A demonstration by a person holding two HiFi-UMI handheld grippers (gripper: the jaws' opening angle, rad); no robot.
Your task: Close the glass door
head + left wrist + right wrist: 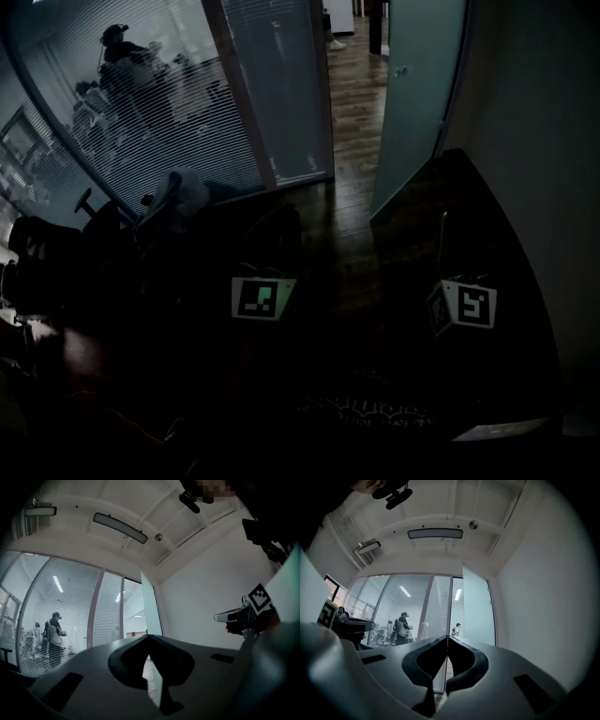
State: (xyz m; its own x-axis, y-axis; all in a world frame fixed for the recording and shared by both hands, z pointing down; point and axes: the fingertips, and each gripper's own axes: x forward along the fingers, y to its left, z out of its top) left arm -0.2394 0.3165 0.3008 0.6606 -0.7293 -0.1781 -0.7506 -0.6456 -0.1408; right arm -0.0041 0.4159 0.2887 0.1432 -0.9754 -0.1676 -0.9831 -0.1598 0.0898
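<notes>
1. Dim room, seen steeply from above. The glass door (412,103) stands open at upper right, swung in towards the pale wall (534,141); its lower corner meets the dark floor.
2. Left of the door is an open gap with wooden floor (352,103) running through it. Left of the gap stands a glass wall (178,112) covered with horizontal blinds.
3. A person (122,61) stands behind the blinds. Other shapes near them are too blurred to name.
4. Left gripper (149,639): jaw tips together, nothing between them. It is well apart from the door, which shows beyond the tips.
5. Right gripper (447,639): jaw tips together, nothing held. The door rises just right of the tips, far off; the gripper touches nothing.
6. In the head view only the two marker cubes show clearly, the left one (262,298) and the right one (464,306), both low in the dark and apart from each other.
7. A long ceiling lamp (435,533) hangs overhead in the right gripper view.
</notes>
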